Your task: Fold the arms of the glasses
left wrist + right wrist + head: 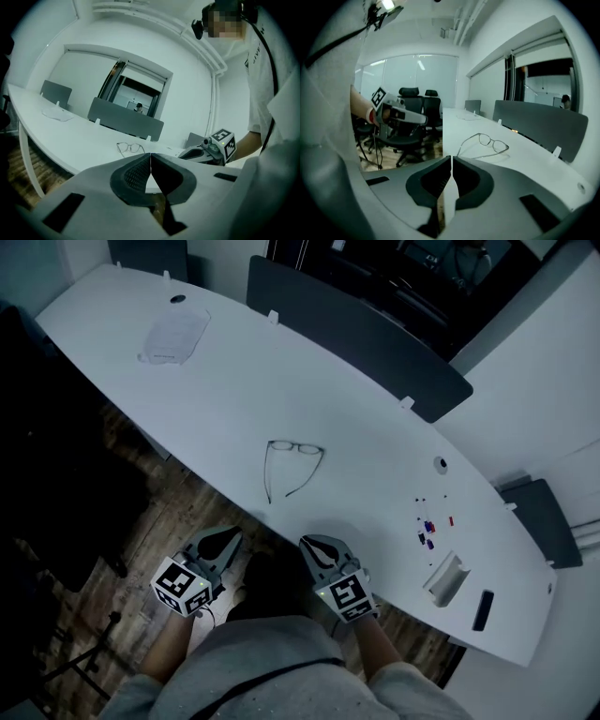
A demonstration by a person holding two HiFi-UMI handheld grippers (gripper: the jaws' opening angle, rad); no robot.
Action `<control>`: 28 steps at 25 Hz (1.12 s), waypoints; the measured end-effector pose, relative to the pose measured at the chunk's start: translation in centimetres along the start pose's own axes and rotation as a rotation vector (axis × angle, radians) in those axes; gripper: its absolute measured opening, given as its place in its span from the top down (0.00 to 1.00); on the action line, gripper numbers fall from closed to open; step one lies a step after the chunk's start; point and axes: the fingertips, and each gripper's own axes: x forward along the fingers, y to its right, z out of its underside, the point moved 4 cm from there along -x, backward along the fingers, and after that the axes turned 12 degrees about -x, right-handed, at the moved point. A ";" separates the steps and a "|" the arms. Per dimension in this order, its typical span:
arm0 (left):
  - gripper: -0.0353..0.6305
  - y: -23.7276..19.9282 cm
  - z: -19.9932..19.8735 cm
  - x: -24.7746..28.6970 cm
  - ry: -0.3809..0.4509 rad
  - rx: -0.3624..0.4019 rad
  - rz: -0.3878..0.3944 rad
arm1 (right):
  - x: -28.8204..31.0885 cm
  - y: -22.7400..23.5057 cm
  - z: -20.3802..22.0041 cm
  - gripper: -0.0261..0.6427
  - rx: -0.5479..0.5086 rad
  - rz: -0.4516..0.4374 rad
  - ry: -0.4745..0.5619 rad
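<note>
A pair of thin-framed glasses [291, 465] lies on the white table [244, 390] with both arms spread toward the near edge; it also shows as glasses [129, 148] and glasses [483, 143]. My left gripper [223, 542] hangs off the table's near edge, below and left of the glasses, jaws shut and empty. My right gripper [317, 547] is beside it, just below the glasses, jaws also shut with nothing between them. The left gripper [150, 159] and right gripper [452, 161] each show closed tips.
A clear plastic sheet [173, 334] lies at the table's far left. Small coloured bits [427, 526], a white holder [445, 579] and a black device [482, 609] sit at the right end. Grey divider panels [356, 334] line the far edge. Office chairs [415, 117] stand beyond.
</note>
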 end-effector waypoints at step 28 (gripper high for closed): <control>0.68 -13.4 -4.0 15.2 -0.367 0.414 -0.116 | 12.5 15.4 4.8 0.64 -1.001 0.116 -0.324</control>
